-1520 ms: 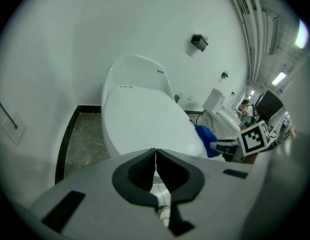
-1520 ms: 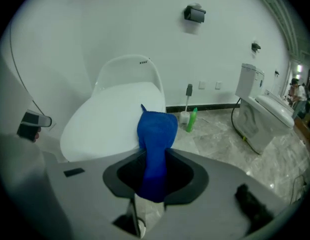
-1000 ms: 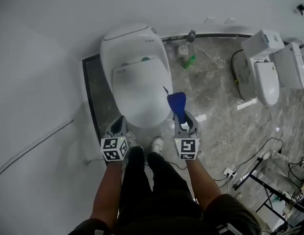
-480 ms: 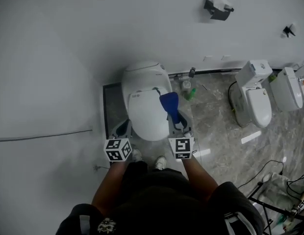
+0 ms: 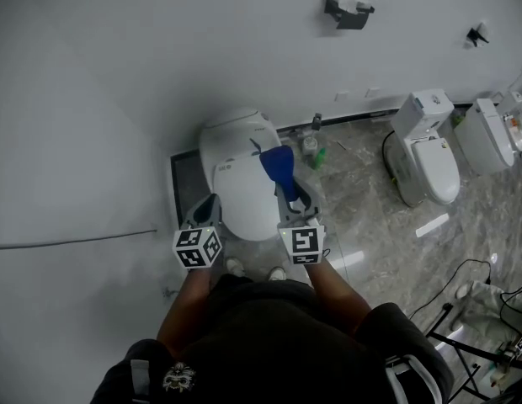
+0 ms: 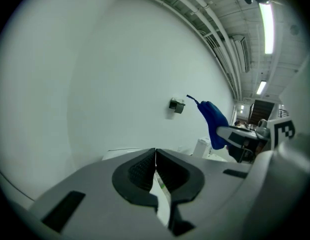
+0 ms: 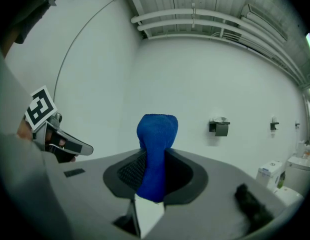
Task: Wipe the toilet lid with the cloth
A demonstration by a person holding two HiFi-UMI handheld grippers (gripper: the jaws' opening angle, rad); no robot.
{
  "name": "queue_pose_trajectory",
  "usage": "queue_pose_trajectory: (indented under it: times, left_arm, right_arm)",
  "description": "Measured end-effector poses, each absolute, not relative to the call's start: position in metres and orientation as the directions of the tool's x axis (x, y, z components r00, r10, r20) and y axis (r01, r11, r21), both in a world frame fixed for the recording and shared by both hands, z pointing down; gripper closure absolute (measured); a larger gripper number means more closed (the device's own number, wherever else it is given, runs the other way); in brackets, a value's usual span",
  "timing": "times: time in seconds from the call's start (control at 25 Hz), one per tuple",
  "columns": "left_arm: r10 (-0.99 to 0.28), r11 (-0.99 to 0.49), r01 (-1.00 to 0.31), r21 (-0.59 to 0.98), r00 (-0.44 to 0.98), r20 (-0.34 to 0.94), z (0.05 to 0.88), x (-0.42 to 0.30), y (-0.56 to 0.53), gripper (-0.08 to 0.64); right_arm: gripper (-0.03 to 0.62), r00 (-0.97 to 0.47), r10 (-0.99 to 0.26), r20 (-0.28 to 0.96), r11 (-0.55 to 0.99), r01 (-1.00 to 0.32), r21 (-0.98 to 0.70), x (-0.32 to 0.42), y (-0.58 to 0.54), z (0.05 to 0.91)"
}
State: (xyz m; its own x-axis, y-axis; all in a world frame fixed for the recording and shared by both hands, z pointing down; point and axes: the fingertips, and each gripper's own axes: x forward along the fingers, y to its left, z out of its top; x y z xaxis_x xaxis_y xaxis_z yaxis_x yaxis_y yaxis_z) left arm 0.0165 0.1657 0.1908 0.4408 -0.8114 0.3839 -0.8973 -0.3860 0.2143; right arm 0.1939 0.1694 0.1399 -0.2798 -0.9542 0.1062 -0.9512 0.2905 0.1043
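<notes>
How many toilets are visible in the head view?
3: the centre toilet, a second toilet to its right, and a third toilet further right. Another may be cut off at the right edge.

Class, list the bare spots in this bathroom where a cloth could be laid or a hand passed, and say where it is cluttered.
Free: the closed toilet lid; the marble floor between the near toilet and the second toilet. Crowded: the wall foot beside the near toilet, with bottles; the lower right floor, with cables.
</notes>
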Motion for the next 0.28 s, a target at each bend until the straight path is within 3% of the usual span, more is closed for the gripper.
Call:
queue_pose_trajectory:
  times: [0.28]
  left_arm:
    - [-0.801,-0.430,-0.881,0.198,0.473,0.367,0.180,0.036,0.159,0.546]
  right_arm:
    - [0.500,-0.262,-0.961,0.089,0.270,-0.958,0.101,0.202,0.164,0.135]
